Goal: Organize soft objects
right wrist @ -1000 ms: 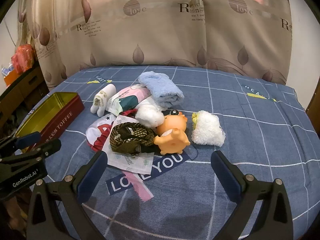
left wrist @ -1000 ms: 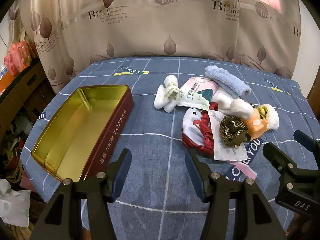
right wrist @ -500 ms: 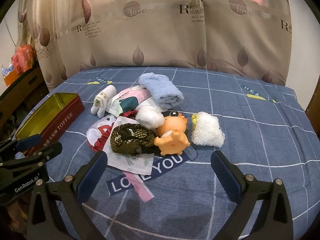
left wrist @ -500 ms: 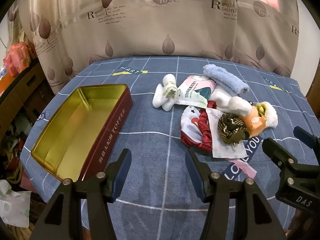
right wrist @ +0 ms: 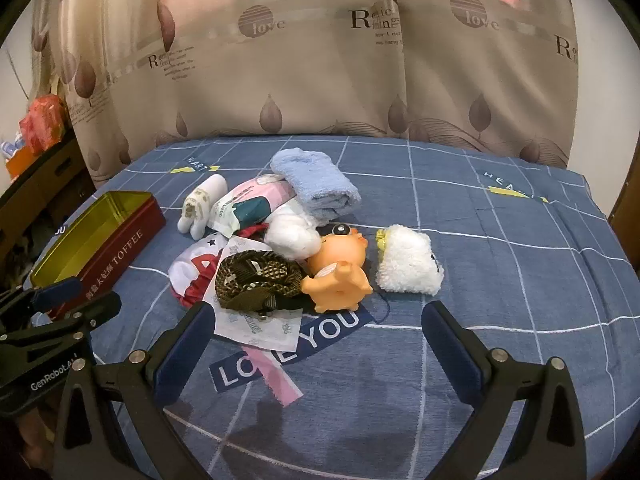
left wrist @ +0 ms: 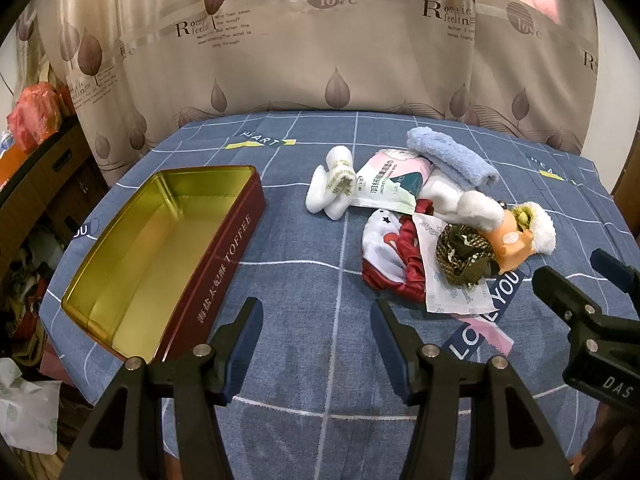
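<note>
Home bedroom: bed [right wrist: 500, 280] w/ blue grid-print sheet, leaf-print curtains [right wrist: 320, 80] behind, cluttered wooden cabinet [left wrist: 44, 168] at left, household oddments piled about.

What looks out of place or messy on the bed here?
The soft items lie in one jumbled heap beside the toffee tin, which holds none of them. An orange squeaky pig lies tipped over against a netted brown bundle, which rests on a flat tissue packet. Nothing looks spilled or damaged.

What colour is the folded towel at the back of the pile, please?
Light blue; the towel shows best in the right wrist view.
</note>
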The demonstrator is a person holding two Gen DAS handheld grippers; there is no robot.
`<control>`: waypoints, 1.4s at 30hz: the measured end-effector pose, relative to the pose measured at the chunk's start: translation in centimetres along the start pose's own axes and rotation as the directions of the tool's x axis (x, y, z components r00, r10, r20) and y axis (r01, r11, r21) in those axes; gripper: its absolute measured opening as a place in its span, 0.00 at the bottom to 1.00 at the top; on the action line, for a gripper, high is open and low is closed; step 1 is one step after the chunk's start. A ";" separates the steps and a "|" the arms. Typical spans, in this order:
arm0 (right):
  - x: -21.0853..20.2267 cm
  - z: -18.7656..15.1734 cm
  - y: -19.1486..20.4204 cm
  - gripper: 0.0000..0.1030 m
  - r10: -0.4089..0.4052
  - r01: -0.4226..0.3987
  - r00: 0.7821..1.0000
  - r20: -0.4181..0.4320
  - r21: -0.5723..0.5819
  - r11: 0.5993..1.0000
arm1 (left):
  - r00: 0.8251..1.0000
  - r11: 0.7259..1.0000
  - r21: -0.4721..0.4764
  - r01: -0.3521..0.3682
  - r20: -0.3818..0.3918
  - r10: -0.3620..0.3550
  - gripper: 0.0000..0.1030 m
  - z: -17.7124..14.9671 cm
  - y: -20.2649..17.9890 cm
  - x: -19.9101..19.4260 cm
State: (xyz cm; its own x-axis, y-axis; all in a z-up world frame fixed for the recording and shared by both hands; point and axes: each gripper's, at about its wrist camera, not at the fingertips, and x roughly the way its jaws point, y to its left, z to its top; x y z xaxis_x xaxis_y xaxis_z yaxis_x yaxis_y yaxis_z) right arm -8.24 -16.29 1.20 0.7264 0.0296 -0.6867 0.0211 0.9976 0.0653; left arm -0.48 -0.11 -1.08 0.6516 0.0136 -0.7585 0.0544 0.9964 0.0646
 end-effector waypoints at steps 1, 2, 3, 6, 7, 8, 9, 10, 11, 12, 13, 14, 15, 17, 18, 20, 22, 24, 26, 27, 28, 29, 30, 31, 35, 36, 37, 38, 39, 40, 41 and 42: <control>0.0 0.0 0.0 0.99 0.001 -0.001 1.000 0.000 0.000 1.000 | 1.000 1.000 -0.001 0.000 0.000 0.000 0.56 0.0 0.0 0.1; 0.0 0.0 -0.1 0.99 0.000 0.000 1.000 0.000 0.000 1.000 | 1.000 1.000 0.000 -0.001 -0.001 0.001 0.56 0.0 0.0 0.1; 0.0 0.0 -0.1 0.99 -0.001 0.001 1.000 0.001 -0.001 1.000 | 1.000 1.000 0.001 0.001 0.000 -0.001 0.56 0.0 0.0 0.1; 0.0 0.0 -0.2 0.99 -0.003 0.003 1.000 0.002 0.000 1.000 | 1.000 1.000 0.001 -0.001 -0.001 0.001 0.56 0.0 0.0 0.1; 0.0 0.0 -0.2 0.99 -0.002 0.002 1.000 0.002 0.002 1.000 | 1.000 1.000 0.002 0.000 -0.002 0.000 0.56 0.0 -0.1 0.1; 0.0 0.0 -0.3 0.99 -0.001 0.001 1.000 0.003 0.004 1.000 | 1.000 1.000 0.001 0.001 -0.003 -0.001 0.56 0.0 -0.1 0.1; 0.0 0.1 -0.3 0.99 -0.002 0.002 1.000 0.002 0.004 1.000 | 1.000 1.000 0.001 0.001 -0.003 -0.001 0.56 -0.1 0.0 0.2; 0.0 0.1 -0.4 0.99 -0.004 0.004 1.000 0.002 0.004 1.000 | 1.000 1.000 0.001 0.001 -0.005 -0.001 0.56 0.0 -0.1 0.3; 0.0 0.1 -0.4 0.99 -0.003 0.003 1.000 0.002 0.004 1.000 | 1.000 1.000 0.001 0.002 -0.005 -0.002 0.56 -0.1 -0.1 0.3; 0.0 0.1 -0.4 0.99 -0.003 0.003 1.000 0.002 0.005 1.000 | 1.000 1.000 0.000 0.001 -0.004 -0.001 0.56 -0.1 0.0 0.3; 0.0 0.1 -0.3 0.99 -0.004 0.004 1.000 0.002 0.005 1.000 | 1.000 1.000 -0.001 0.002 -0.005 -0.002 0.56 -0.1 -0.1 0.4; 0.0 0.1 -0.4 0.99 -0.002 0.002 1.000 0.002 0.003 1.000 | 1.000 1.000 -0.001 0.003 -0.006 -0.003 0.56 -0.1 0.0 0.4; 0.1 0.0 -0.3 0.99 -0.004 0.004 1.000 0.003 0.003 1.000 | 1.000 1.000 -0.001 0.004 -0.006 -0.004 0.56 -0.2 0.0 0.4; 0.1 0.0 -0.4 0.99 -0.003 0.003 1.000 0.002 0.005 1.000 | 1.000 1.000 -0.002 0.004 -0.008 -0.004 0.56 -0.2 0.0 0.5; 0.1 0.1 -0.3 0.99 -0.001 0.001 1.000 0.001 0.006 1.000 | 1.000 1.000 -0.002 0.005 -0.008 -0.005 0.56 -0.3 0.0 0.5; 0.1 0.0 -0.4 0.99 -0.002 0.002 1.000 0.001 0.007 1.000 | 1.000 1.000 -0.003 0.005 -0.007 -0.005 0.56 -0.4 0.1 0.5; 0.0 0.0 -0.4 0.99 -0.001 0.001 1.000 0.002 0.003 1.000 | 1.000 1.000 -0.003 0.006 -0.008 -0.006 0.56 -0.4 0.1 0.5; 0.1 0.0 -0.4 0.99 -0.006 0.006 1.000 0.001 0.002 1.000 | 1.000 1.000 -0.006 0.007 -0.010 -0.007 0.56 -0.4 0.3 0.5; 0.1 0.0 -0.4 0.99 -0.001 0.001 1.000 0.000 0.004 1.000 | 1.000 1.000 -0.007 0.008 -0.012 -0.008 0.56 -0.5 0.4 0.6; 0.1 -0.1 -0.4 0.99 -0.002 0.002 1.000 0.000 0.005 1.000 | 1.000 1.000 -0.008 0.007 -0.012 -0.007 0.56 -0.5 0.4 0.6; 0.1 0.0 -0.4 0.99 -0.003 0.003 1.000 0.001 0.004 1.000 | 1.000 1.000 -0.008 0.007 -0.012 -0.008 0.56 -0.5 0.4 0.7; 0.1 0.0 -0.5 0.99 -0.006 0.006 1.000 0.002 0.008 1.000 | 1.000 1.000 -0.008 0.009 -0.013 -0.009 0.56 -0.5 0.4 0.7; 0.2 0.0 -0.6 0.98 -0.008 0.008 1.000 0.002 0.009 1.000 | 1.000 1.000 -0.009 0.010 -0.013 -0.010 0.56 -0.5 0.5 0.7; 0.2 0.0 -0.7 0.98 -0.011 0.011 1.000 0.002 0.012 1.000 | 1.000 1.000 -0.008 0.010 -0.013 -0.010 0.56 -0.5 0.5 0.7; 0.3 0.0 -1.6 0.95 -0.026 0.026 1.000 0.001 0.034 0.999 | 1.000 1.000 -0.008 0.010 -0.014 -0.010 0.56 -0.6 0.6 0.8; 0.3 0.0 -1.9 0.94 -0.030 0.030 1.000 -0.001 0.039 0.999 | 1.000 1.000 -0.009 0.009 -0.014 -0.009 0.56 -0.6 0.7 0.9; 0.4 0.1 -2.0 0.93 -0.035 0.035 0.999 -0.003 0.040 0.999 | 1.000 1.000 -0.010 0.009 -0.014 -0.009 0.56 -0.6 0.8 0.9; 0.5 0.1 -2.2 0.92 -0.040 0.040 0.999 -0.004 0.043 0.998 | 1.000 1.000 -0.010 0.009 -0.015 -0.009 0.56 -0.7 0.8 1.0; 0.5 0.1 -2.3 0.91 -0.041 0.041 0.999 -0.005 0.043 0.998 | 1.000 1.000 -0.012 0.009 -0.017 -0.009 0.56 -0.7 0.9 1.1; 0.5 0.1 -2.4 0.90 -0.046 0.046 0.999 -0.005 0.043 0.998 | 1.000 1.000 -0.015 0.010 -0.019 -0.010 0.56 -0.7 1.0 1.2; 0.5 0.2 -2.6 0.90 -0.053 0.053 0.999 -0.005 0.045 0.998 | 1.000 1.000 -0.018 0.010 -0.020 -0.010 0.56 -0.7 1.1 1.3; 0.5 0.2 -2.7 0.88 -0.056 0.056 0.998 -0.004 0.047 0.997 | 1.000 1.000 -0.018 0.010 -0.022 -0.010 0.56 -0.7 1.2 1.4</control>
State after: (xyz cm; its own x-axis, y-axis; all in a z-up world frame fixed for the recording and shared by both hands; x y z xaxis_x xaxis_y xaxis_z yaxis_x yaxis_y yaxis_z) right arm -7.77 -19.02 0.80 0.7211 -0.0256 -0.6924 0.0940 0.9937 0.0611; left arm -0.09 1.15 -2.50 0.6343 0.0052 -0.7731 0.0471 0.9979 0.0454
